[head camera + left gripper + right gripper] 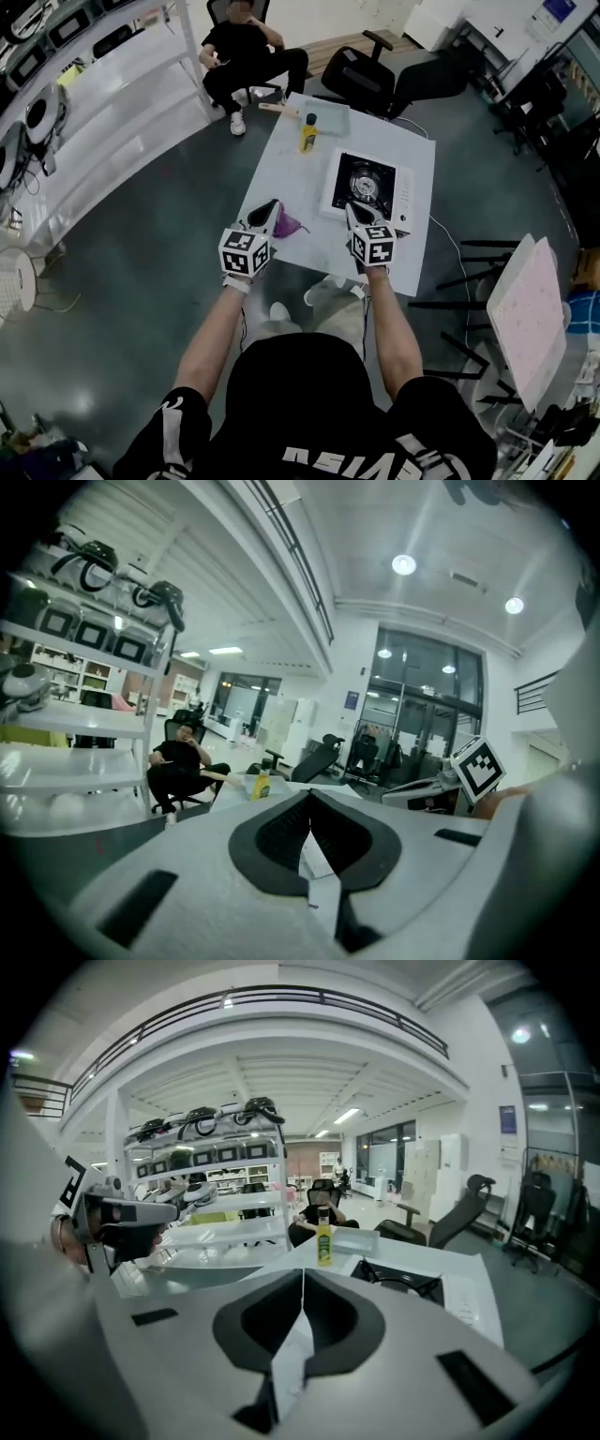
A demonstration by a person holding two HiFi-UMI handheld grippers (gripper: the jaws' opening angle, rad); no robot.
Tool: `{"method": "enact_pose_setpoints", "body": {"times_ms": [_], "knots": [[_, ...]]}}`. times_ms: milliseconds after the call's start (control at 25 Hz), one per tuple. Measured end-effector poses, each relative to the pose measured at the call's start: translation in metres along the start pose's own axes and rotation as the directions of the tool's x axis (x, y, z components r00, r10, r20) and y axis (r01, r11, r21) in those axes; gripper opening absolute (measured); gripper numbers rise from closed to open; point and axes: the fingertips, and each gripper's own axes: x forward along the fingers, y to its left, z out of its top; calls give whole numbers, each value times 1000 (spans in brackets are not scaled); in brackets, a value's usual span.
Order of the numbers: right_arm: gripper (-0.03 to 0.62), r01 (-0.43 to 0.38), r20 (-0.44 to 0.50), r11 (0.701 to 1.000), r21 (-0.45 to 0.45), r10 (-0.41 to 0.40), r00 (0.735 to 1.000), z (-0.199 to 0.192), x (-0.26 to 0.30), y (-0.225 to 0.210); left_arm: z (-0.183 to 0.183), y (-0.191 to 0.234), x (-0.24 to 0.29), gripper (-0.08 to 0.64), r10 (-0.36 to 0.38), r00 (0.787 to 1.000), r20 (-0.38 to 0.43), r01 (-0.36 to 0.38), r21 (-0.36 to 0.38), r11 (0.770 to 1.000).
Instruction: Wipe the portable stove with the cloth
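Both your grippers are closed on nothing: left gripper [271, 206], right gripper [354, 212]. The purple cloth [289, 225] lies bunched left of the portable stove [367, 187], beside your left gripper. It is probably soft and light, so pinch a raised fold.

The head view looked steeply down from above the person onto the white table [300, 178], with the portable stove [367, 192] near frame centre. Both gripper views sat low at the table's near end, facing almost level across it. All three views shared the yellow bottle [261, 785] and the seated person [178, 766] beyond.
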Motion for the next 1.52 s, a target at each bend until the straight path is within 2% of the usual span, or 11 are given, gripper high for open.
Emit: {"method": "enact_pose_setpoints", "body": {"times_ms": [160,480,1000,1520], "knots": [[12,70,27,996,47,-71,997,-7,-33,-25,15,-29,23,6,-92,996,-9,92,49,995],[12,136,45,987,90,-140,989,-18,-76,-62,16,-76,49,6,-158,987,-37,161,70,985],[11,150,111,979,141,-166,980,-9,-98,-81,12,-108,55,6,-193,978,-77,200,99,975],[11,154,124,975,163,-175,977,-7,-109,-85,15,-124,68,6,-211,974,-85,220,111,969]]}}
